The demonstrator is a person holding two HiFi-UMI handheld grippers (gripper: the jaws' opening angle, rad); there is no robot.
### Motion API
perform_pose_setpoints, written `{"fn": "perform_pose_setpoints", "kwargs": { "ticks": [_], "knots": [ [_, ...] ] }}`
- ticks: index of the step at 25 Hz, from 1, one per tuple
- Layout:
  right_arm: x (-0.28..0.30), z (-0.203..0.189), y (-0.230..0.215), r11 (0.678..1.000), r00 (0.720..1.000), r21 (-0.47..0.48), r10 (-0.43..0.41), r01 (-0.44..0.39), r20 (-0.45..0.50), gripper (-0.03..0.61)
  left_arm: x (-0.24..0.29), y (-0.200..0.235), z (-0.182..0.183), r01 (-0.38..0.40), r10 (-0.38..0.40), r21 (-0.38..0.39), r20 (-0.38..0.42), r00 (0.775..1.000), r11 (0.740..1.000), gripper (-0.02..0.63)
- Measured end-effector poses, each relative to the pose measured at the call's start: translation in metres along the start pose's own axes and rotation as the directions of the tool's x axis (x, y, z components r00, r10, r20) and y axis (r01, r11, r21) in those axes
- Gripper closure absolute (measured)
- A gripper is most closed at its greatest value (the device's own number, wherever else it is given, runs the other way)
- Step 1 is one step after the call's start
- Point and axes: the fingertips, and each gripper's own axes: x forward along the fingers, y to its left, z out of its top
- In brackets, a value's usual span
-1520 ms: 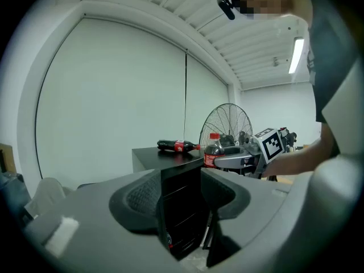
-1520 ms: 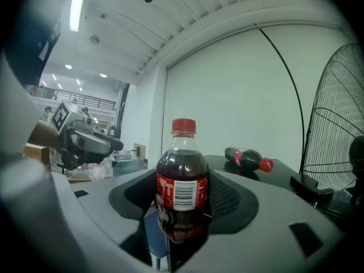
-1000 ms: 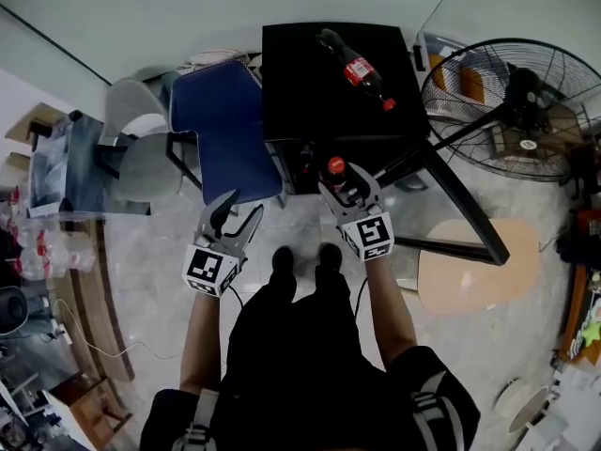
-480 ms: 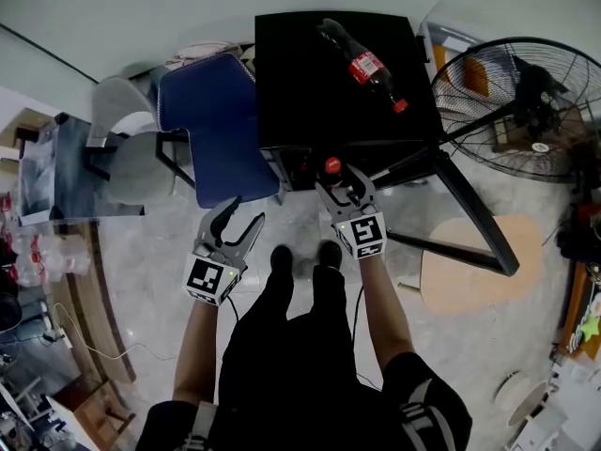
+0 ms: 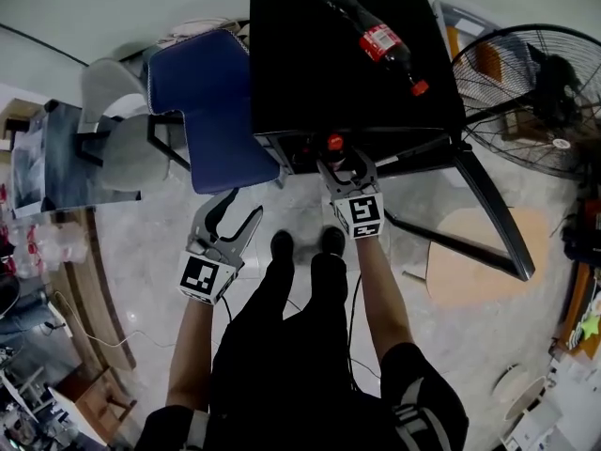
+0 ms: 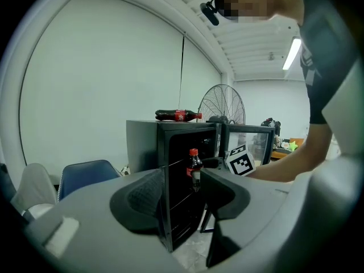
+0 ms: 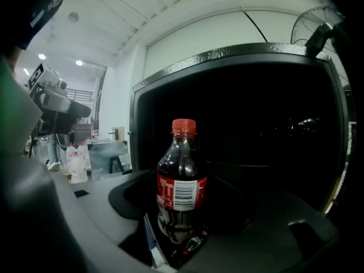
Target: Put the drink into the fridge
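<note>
Two cola bottles in play, and only one is in a grip. The right hand-held gripper [image 5: 345,163] has its jaws set wide around an upright bottle [image 7: 181,178], pads pressed on the lower body, red cap up, label facing back along the jaws. That bottle is right at the mouth of the fridge [image 5: 310,64], with the dark inside filling the view behind it. It's at the opening and, as far as I can judge, not yet on a shelf. The door [image 5: 495,214] stands swung out to the right, so the way in looks free. The left hand-held gripper [image 5: 246,205] hangs off to the left of the fridge front, jaws apart, nothing between them.

So, the score: door open, drink picked up, drink brought to the opening. Left to do: push it in, set it on a shelf, let go, pull back, and probably shut the door. The other bottle [image 5: 380,38] lies on its side on top of the fridge and may be next.
</note>
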Motion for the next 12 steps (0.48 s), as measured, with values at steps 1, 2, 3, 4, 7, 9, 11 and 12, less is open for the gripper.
{"fn": "perform_pose_setpoints", "kwargs": {
  "ticks": [1, 2, 3, 4, 7, 9, 11, 12],
  "knots": [
    [0.004, -0.004, -0.001, 1.0, 1.0, -0.003, -0.001, 0.001, -0.001, 0.299, 0.001, -0.001, 0.001, -0.004, 0.004, -0.004, 0.005, 1.0, 1.0, 0.401],
    [0.008, -0.008, -0.001, 1.0, 1.0, -0.006, -0.002, 0.002, -0.002, 0.299, 0.0, -0.002, 0.0, -0.007, 0.007, -0.009, 0.009, 1.0, 1.0, 0.402],
    [0.012, -0.012, -0.001, 1.0, 1.0, -0.009, -0.003, 0.003, -0.002, 0.299, 0.0, -0.003, -0.001, -0.01, 0.01, -0.016, 0.01, 1.0, 1.0, 0.402],
    [0.016, -0.016, -0.001, 1.0, 1.0, -0.011, -0.004, 0.004, -0.004, 0.299, -0.002, -0.003, -0.004, -0.013, 0.013, -0.024, 0.008, 1.0, 1.0, 0.402],
    [0.031, -0.027, -0.001, 1.0, 1.0, -0.01, -0.005, 0.005, -0.016, 0.299, -0.003, 0.001, -0.017, -0.024, 0.023, -0.031, -0.01, 1.0, 0.999, 0.401],
    [0.04, -0.033, -0.002, 1.0, 1.0, -0.011, -0.005, 0.005, -0.02, 0.299, -0.001, 0.004, -0.023, -0.028, 0.028, -0.029, -0.013, 1.0, 0.999, 0.402],
    [0.049, -0.037, -0.002, 1.0, 1.0, -0.014, -0.004, 0.004, -0.012, 0.299, 0.0, 0.004, -0.027, -0.026, 0.026, -0.037, -0.012, 1.0, 0.999, 0.402],
    [0.053, -0.039, -0.002, 1.0, 1.0, -0.016, -0.004, 0.004, -0.01, 0.299, 0.0, 0.004, -0.027, -0.022, 0.022, -0.042, -0.01, 1.0, 0.999, 0.402]
  ]
}}
